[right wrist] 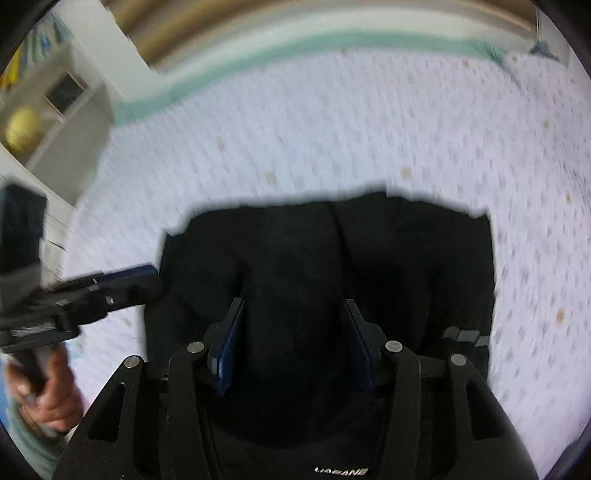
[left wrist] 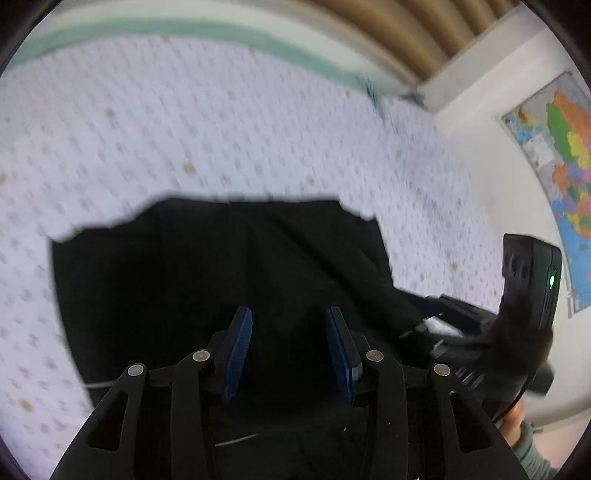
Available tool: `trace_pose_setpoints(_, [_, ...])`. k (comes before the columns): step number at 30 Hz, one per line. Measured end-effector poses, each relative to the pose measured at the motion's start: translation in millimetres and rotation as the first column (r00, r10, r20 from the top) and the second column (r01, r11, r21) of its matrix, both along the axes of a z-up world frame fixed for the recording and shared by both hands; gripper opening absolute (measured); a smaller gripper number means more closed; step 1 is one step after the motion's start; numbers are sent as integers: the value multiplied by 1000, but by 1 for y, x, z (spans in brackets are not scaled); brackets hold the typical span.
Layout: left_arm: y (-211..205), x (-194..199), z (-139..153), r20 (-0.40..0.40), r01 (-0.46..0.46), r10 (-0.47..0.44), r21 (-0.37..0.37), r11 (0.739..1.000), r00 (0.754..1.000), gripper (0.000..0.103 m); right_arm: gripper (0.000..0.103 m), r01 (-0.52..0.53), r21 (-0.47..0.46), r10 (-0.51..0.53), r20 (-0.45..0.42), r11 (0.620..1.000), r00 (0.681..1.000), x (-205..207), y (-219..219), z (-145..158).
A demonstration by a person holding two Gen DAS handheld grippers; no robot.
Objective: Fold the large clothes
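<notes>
A black garment [left wrist: 221, 266] lies folded into a rough rectangle on a white patterned bed sheet [left wrist: 184, 122]; it also shows in the right wrist view [right wrist: 332, 258]. My left gripper [left wrist: 289, 317] is open, its blue pads above the garment's near part, holding nothing. My right gripper [right wrist: 294, 310] is open over the garment too, empty. The right gripper's body shows at the right of the left wrist view [left wrist: 517, 325]. The left gripper shows at the left of the right wrist view [right wrist: 122, 284], by the garment's left edge. Both views are motion-blurred.
The sheet [right wrist: 332, 129] spreads around the garment, with a green band [left wrist: 184, 29] at the bed's far edge. A map [left wrist: 565, 177] hangs on the wall at right. White shelves [right wrist: 48, 122] stand at the left. A hand [right wrist: 55, 391] grips the left tool.
</notes>
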State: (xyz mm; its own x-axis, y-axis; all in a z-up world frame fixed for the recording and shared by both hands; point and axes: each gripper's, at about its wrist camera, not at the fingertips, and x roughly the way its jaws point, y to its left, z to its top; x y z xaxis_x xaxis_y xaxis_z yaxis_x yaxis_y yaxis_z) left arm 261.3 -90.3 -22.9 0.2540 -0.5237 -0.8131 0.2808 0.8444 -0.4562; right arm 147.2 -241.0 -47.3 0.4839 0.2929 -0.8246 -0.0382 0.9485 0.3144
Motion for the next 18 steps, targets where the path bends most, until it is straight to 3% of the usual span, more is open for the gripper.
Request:
trace_pose_setpoints(2, [-7,-4,-32,-35,13,-11,58,998,999,42,55,13,-37,-15,-45,999,999,-4,2,-31])
trace_pose_setpoints(3, [-12,-4,-61,-111,8,2,91,996,994,42,55,29,-39,-32,-84,999,996,-10,2,-51])
trace_pose_setpoints(5, [-15,-6,-96,-185,-8,31,125,992,982,42,55,60,-18,-62,-162,998,985,-21,-1,-88])
trace_pose_setpoints(7, [-18,-10,-109,-168,-39,62,138,990,984,42,55,86,9,-82,-211,996,974,-35,-5,-114])
trace_pose_setpoints(12, [-37,-29,-79,-74,-1,17,218,976,997,42,58,81,31,-73,-206,996,976,-57,-13,-108])
trace_pose_setpoints(15, [-33,-50,-47,-2,23,-23,142,990,1000,42,58,101,52,-93,-141,994,986,-77,-30,-82])
trace_pose_setpoints(18, [-24,-66,-27,40,-1,-4,114,994,999,42,59,122,74,-116,-85,990,990,-87,-44,-59])
